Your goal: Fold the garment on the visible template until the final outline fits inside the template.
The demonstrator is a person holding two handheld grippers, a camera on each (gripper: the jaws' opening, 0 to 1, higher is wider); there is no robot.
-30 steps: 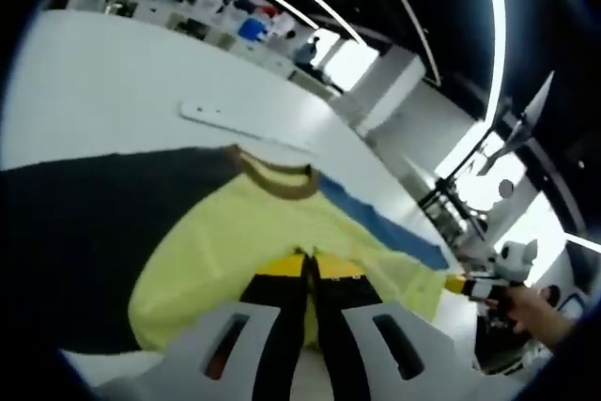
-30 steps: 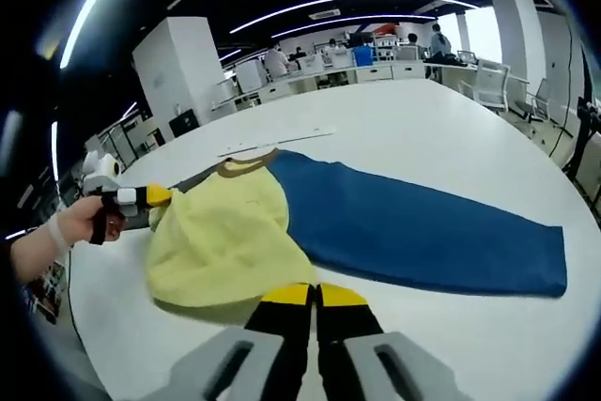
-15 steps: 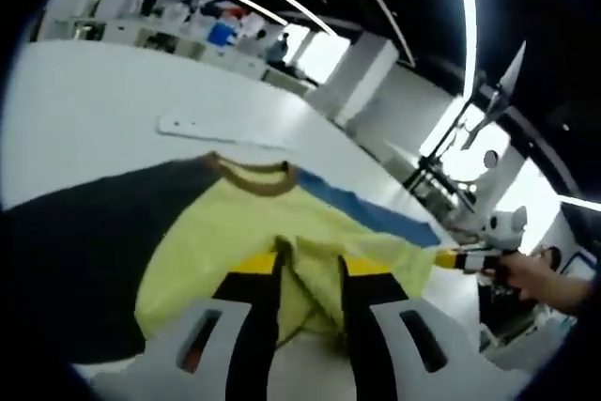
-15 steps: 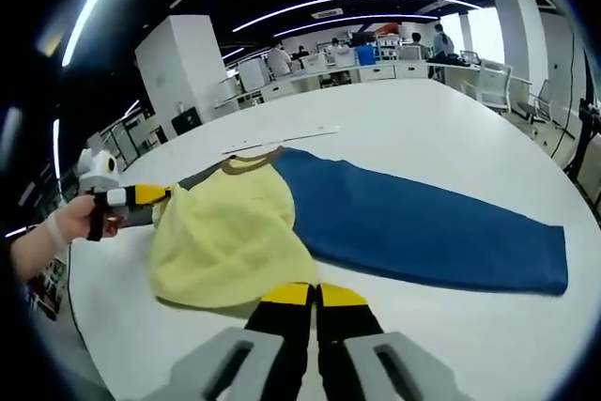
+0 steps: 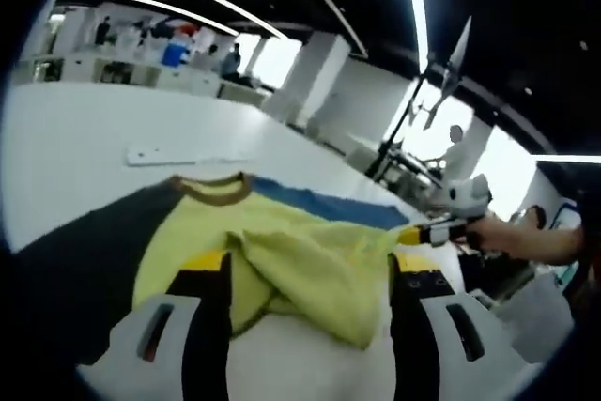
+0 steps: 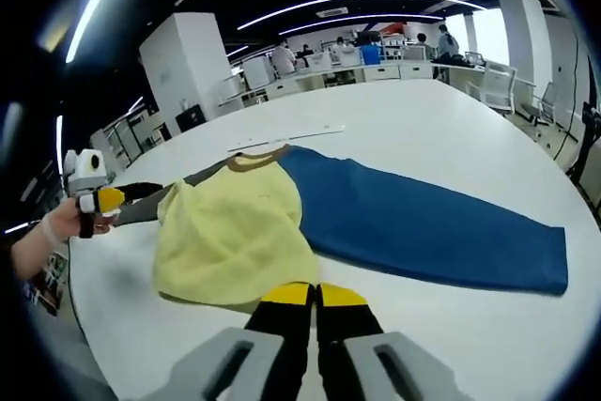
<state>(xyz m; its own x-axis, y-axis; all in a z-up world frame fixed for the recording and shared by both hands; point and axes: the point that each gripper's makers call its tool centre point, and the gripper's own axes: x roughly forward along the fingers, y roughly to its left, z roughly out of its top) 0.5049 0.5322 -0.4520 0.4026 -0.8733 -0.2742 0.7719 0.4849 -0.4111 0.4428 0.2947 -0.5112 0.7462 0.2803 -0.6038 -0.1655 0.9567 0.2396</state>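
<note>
Your left tool (image 5: 310, 288) gapes, released; right tool (image 6: 315, 296) clenched, empty; shirt (image 6: 235, 232) lies on the worktop (image 6: 451, 129), yellow body bunched, blue sleeve (image 6: 423, 227) spread; folding barely begun; sleeves left.

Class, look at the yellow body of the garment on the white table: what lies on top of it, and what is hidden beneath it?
A folded-over flap of the yellow body lies on top, bunched. The blue sleeve spreads out beside it. Whatever is underneath, template included, is covered.
</note>
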